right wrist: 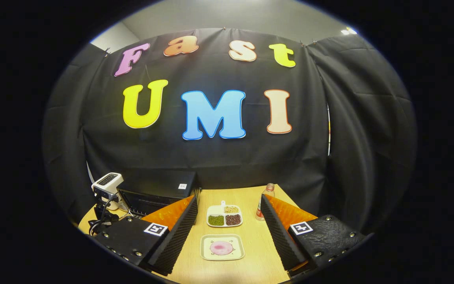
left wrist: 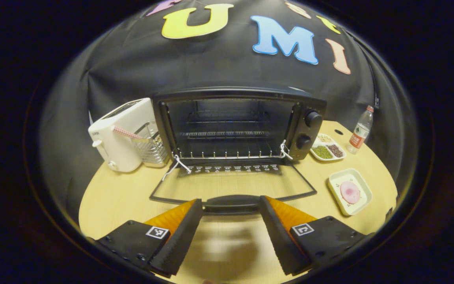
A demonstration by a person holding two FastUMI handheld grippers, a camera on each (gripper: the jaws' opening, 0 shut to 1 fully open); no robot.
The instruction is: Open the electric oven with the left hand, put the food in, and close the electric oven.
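The oven (left wrist: 235, 126) stands at the back of the surface (left wrist: 116, 197) with its door (left wrist: 231, 185) folded flat toward the viewer, so the racks inside are open to reach. The left tool (left wrist: 231, 207) sits at the door's handle (left wrist: 231, 203), its fingers spread wide on either side and gripping nothing; whether they touch the handle I cannot tell. To the oven's right, the pink food lies on a small tray (left wrist: 349, 192), near enough to lift straight in. In the right gripper view the right tool (right wrist: 229, 236) hovers wide open above that tray (right wrist: 222, 247), holding nothing, apparently lined up to pick up the food (right wrist: 221, 247).
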